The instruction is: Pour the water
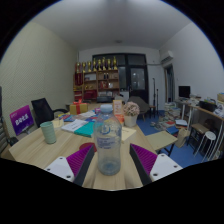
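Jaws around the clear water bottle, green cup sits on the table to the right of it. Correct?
Not quite. The gripper view shows the green cup on the table to the left of the clear water bottle, not the right. The rest holds: the bottle stands between the gripper's jaws; whether they press on it cannot be told.

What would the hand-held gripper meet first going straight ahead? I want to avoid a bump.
The hand-held gripper has the clear water bottle between its fingers already; whether the pads press it is unclear.
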`<state>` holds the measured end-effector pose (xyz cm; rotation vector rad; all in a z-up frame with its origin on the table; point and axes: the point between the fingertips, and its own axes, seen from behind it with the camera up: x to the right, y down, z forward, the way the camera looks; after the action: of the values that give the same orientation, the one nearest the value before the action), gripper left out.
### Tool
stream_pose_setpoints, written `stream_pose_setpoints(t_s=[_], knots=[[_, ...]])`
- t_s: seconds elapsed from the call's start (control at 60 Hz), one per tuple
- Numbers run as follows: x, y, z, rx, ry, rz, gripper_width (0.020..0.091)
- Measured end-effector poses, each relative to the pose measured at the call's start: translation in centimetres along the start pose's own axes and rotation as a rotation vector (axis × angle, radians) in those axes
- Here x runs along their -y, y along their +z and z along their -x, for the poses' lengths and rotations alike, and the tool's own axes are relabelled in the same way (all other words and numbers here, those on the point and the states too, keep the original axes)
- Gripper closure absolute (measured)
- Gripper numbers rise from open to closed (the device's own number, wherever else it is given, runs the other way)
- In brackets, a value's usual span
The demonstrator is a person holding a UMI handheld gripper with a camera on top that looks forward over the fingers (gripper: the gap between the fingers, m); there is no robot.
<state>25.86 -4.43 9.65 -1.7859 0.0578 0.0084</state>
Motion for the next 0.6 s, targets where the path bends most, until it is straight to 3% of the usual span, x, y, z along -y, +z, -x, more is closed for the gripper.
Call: stream_pose_setpoints(t_s=[0.25,0.3,0.35,0.433,0.5,0.6], knots=[[2.0,6.0,1.8,0.024,-0.037,-0.069,0.0299],[1.9,7.3,2.2,0.03,-0.046,-0.053,0.0306],[1.4,7.9,2.0,0.019,-0.06,-0.013,0.0494],[1.5,8.2,1.9,-0.001,-0.067,-0.037,0.0544],[1.7,8.6,2.5,-0.003,-0.084,-0.053,0.0545],[1.4,8.5,2.1,-0.024,-0.028,0.012,0.0619]])
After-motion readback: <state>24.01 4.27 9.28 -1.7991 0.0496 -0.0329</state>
